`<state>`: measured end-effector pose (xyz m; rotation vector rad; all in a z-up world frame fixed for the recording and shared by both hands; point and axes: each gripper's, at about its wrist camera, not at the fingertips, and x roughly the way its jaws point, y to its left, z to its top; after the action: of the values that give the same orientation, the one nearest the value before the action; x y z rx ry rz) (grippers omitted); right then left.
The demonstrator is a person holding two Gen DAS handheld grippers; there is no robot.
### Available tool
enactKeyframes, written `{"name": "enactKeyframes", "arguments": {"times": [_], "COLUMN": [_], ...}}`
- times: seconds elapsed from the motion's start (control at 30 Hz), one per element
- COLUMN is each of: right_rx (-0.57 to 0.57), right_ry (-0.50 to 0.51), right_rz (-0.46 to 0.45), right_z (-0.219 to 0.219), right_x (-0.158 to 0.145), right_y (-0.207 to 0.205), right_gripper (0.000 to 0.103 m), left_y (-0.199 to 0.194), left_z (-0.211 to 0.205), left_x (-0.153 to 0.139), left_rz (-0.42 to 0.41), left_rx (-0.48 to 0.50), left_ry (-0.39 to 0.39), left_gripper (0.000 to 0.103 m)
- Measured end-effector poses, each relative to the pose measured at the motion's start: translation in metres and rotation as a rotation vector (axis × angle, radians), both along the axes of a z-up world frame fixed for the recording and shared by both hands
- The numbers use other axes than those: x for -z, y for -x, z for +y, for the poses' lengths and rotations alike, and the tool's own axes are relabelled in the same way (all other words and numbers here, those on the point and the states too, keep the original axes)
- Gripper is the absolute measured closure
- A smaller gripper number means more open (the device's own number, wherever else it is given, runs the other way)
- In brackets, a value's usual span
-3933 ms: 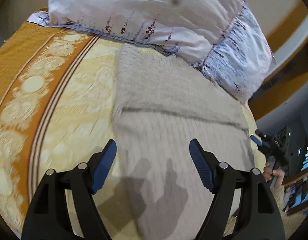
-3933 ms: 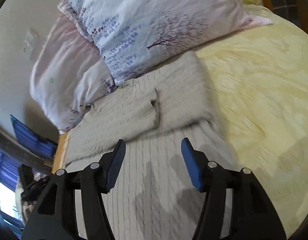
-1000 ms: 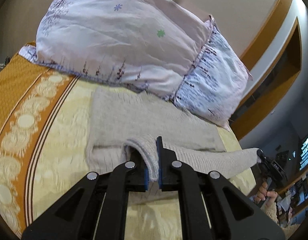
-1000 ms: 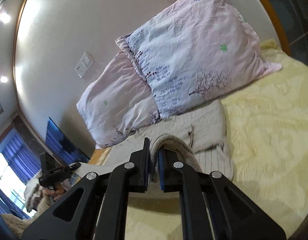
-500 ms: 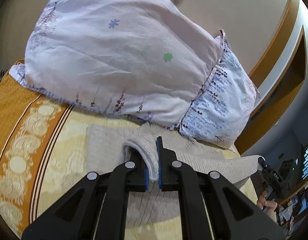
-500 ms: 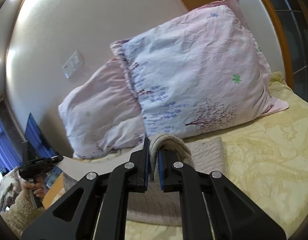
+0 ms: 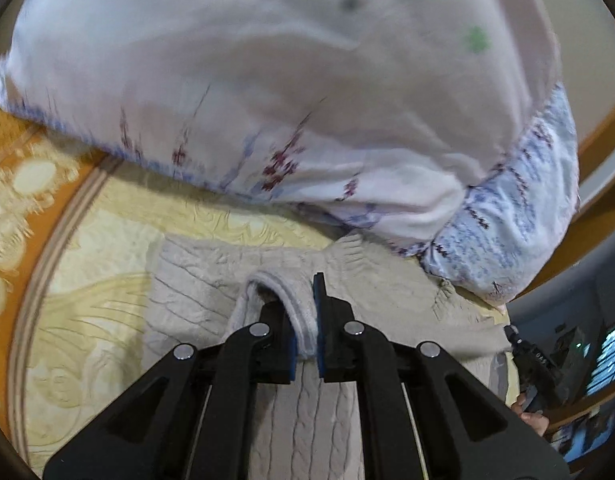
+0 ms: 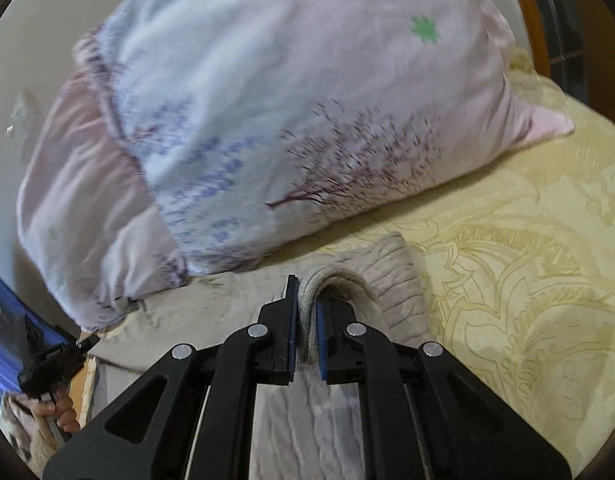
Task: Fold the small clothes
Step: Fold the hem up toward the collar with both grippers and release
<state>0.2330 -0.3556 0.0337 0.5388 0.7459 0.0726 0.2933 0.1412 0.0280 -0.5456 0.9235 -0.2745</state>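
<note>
A beige cable-knit sweater [image 7: 195, 292] lies on the yellow bedspread, just below the pillows; it also shows in the right wrist view [image 8: 391, 280]. My left gripper [image 7: 305, 320] is shut on the sweater's folded-over bottom edge and holds it low over the upper part of the garment. My right gripper [image 8: 305, 320] is shut on the same edge at the other side. The raised edge forms a small loop at each gripper.
Two floral pink and blue pillows [image 7: 287, 92] [image 8: 291, 120] stand close behind the sweater. The yellow patterned bedspread [image 8: 527, 260] extends right; an orange border [image 7: 11, 184] runs at the left. A wooden headboard [image 7: 603, 132] is behind.
Both grippers closed on the sweater's bottom edge, lifted it and carried it forward toward the pillows. Since half a second ago they have come down close to the sweater's upper part.
</note>
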Motion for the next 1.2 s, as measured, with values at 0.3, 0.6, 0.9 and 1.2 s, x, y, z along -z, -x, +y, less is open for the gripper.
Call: {"name": "enactKeyframes", "arguments": {"times": [0.3,0.6,0.9,1.2], "right_rx": [0.014,-0.034,-0.114,-0.173], "right_ry": [-0.026,0.042,0.117,0.164], "right_rz": [0.004,-0.011,0.036,0.046], "right_z": [-0.006,-0.036,-0.024,-0.016], "right_x": [-0.004,-0.009,0.007,0.013], "right_y": [0.009,0.058,0.085,0.088], "right_gripper": [0.034,0.051,0.062,0.069], "left_y": [0.012,0.068,0.099,0.103], "left_z": [0.012,0.030,0.016,-0.002], "left_x": [-0.011,-0.024,-0.014,-0.001], "left_rz": [-0.018,-0.051,-0.042,-0.018], "left_rx": [-0.010,0.037,0.118,0.166], "left_ry": [0.064,-0.099,-0.236,-0.314], "left_gripper": [0.034,0.048,0.051,0.062]}}
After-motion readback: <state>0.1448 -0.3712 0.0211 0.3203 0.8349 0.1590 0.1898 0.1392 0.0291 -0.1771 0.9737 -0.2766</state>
